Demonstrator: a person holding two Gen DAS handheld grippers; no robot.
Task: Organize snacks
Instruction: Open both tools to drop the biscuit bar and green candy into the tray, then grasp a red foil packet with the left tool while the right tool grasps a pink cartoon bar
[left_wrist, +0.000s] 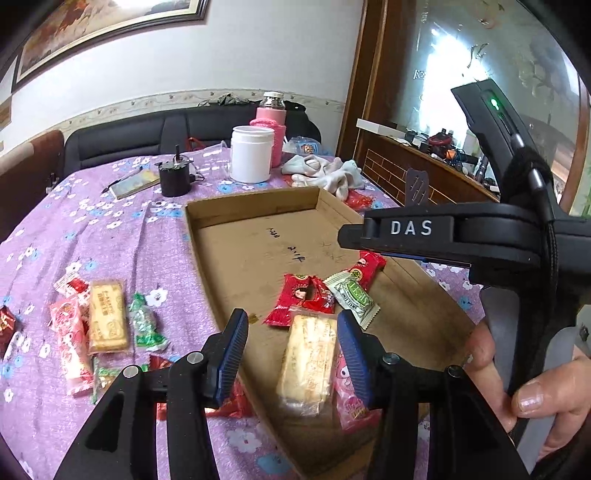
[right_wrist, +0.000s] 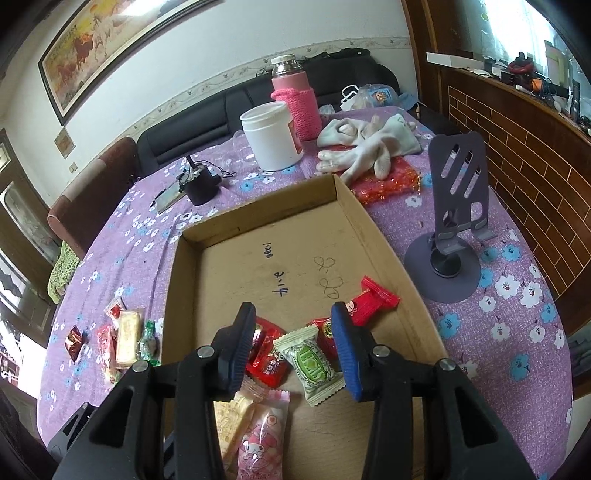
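- Nearest us, both tongs stand open and hold nothing: the left tongs (left_wrist: 291, 354) hover over a pale biscuit pack (left_wrist: 308, 360) in the box, and the right tongs (right_wrist: 291, 347) hover over a green-and-white candy (right_wrist: 312, 363).
- We count one cardboard box (right_wrist: 258, 221) on the surface (right_wrist: 517, 350), which wears a purple flowered cloth.
- Inside the box we count six snacks: one biscuit pack, one pink cartoon pack (right_wrist: 260, 439), one green-and-white candy and three red packets (right_wrist: 267, 356).
- Left of the box, on the cloth, lies a loose cluster: one more biscuit pack (left_wrist: 107, 319), one green candy (left_wrist: 146, 326), one dark red packet (left_wrist: 7, 325) and some pink-red ones whose number we cannot tell.
- Behind the box we see one white jar (right_wrist: 271, 136), one pink bottle (right_wrist: 295, 99), one phone stand (right_wrist: 452, 218) and some white cloth (right_wrist: 365, 147).
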